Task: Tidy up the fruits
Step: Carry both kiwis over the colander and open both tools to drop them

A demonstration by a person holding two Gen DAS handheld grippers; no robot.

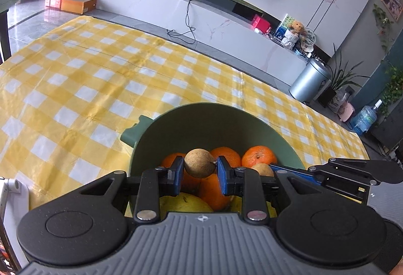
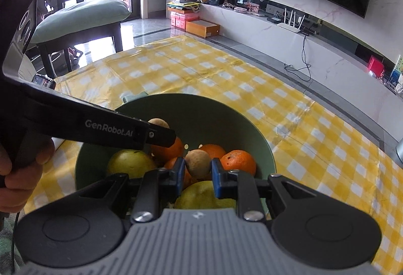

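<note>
A green bowl (image 1: 201, 126) (image 2: 201, 116) on the yellow checked cloth holds several oranges (image 1: 259, 155) (image 2: 238, 161) and yellow pears (image 1: 186, 203) (image 2: 131, 164). My left gripper (image 1: 200, 164) is shut on a small round brown fruit (image 1: 199, 161) just above the pile. Over the same bowl, my right gripper (image 2: 197, 166) is shut on a second brown fruit (image 2: 197, 163). In the right wrist view the left gripper (image 2: 165, 134) reaches in from the left with its fruit (image 2: 158, 122) partly hidden. The right gripper (image 1: 279, 168) shows at the right of the left wrist view, its fruit (image 1: 263, 169) beside it.
The checked tablecloth (image 1: 100, 73) stretches to the left of and beyond the bowl. A phone (image 2: 44, 81) lies near the table's left edge, with a cushioned chair (image 2: 83, 15) behind it. A hand (image 2: 22, 169) grips the left handle. A metal bin (image 1: 309, 81) stands on the floor.
</note>
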